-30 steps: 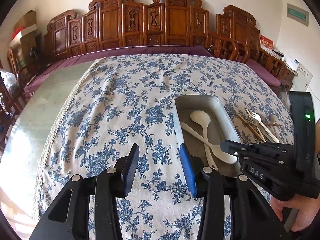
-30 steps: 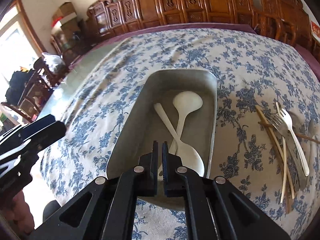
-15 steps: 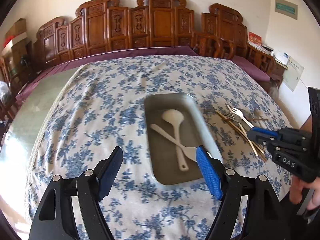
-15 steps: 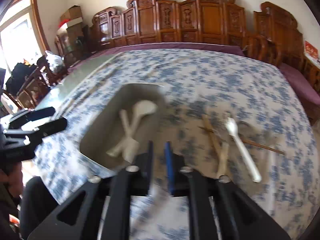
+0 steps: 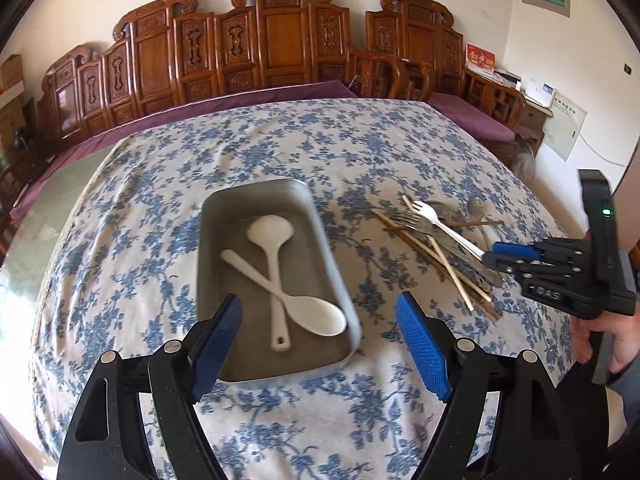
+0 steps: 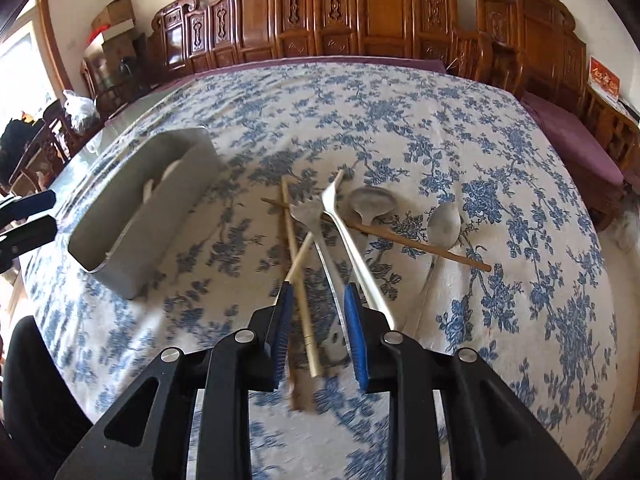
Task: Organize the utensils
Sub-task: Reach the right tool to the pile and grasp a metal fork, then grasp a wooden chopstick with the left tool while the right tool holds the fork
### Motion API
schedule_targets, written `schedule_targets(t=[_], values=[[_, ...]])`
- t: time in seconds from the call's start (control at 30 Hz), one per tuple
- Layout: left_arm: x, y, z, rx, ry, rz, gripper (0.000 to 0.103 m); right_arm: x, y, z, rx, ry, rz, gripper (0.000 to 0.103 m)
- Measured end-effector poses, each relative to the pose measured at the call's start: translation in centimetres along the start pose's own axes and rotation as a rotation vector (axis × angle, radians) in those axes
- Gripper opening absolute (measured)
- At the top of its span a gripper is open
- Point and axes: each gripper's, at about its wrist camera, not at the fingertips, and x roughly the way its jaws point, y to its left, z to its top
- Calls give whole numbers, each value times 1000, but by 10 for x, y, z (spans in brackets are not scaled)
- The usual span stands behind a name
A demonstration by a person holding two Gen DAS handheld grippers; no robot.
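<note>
Grey metal tray (image 5: 208, 240) sits left of centre on the desk's blue-flowered cloth (image 5: 140, 208), holding two white spoons (image 5: 280, 276) crossed over each other. A second ago the left claw (image 5: 318, 344) was close over the tray with a narrower gap; now it has pulled back and its blue pads (image 5: 420, 344) stand wide apart, holding nothing. The right claw (image 6: 318, 320) — nearly closed over the tray a second ago — has swung right and opened partway, empty, its pads either side of the near ends of the pale chopsticks (image 6: 304, 320) and the metal fork (image 6: 316, 232); whether it touches them I cannot tell. Right of the tray lies the loose pile: chopsticks, forks including a white fork (image 6: 348, 232), and two metal spoons (image 6: 370, 202).

Only the left view shows the white spoons plainly and the right claw (image 5: 494, 254) from outside, above the pile. Only the right view — where the tray's wall (image 6: 160, 216) mostly hides its contents — separates the pile: a brown chopstick (image 6: 400, 236) lies crosswise under the white fork's neck.
</note>
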Motion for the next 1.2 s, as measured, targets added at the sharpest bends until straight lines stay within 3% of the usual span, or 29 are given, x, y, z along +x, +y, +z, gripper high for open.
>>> schedule_targets(t=[0.67, 0.73, 0.93, 1.2], values=[[17, -25, 6, 31, 22, -38, 76, 62, 9, 31, -161, 93, -29, 18], [18, -25, 6, 30, 24, -39, 76, 64, 12, 33, -172, 96, -33, 11], [17, -29, 5, 32, 19, -38, 76, 58, 12, 29, -160, 85, -13, 8], [21, -44, 6, 51, 18, -43, 76, 6, 4, 22, -98, -29, 11, 8]])
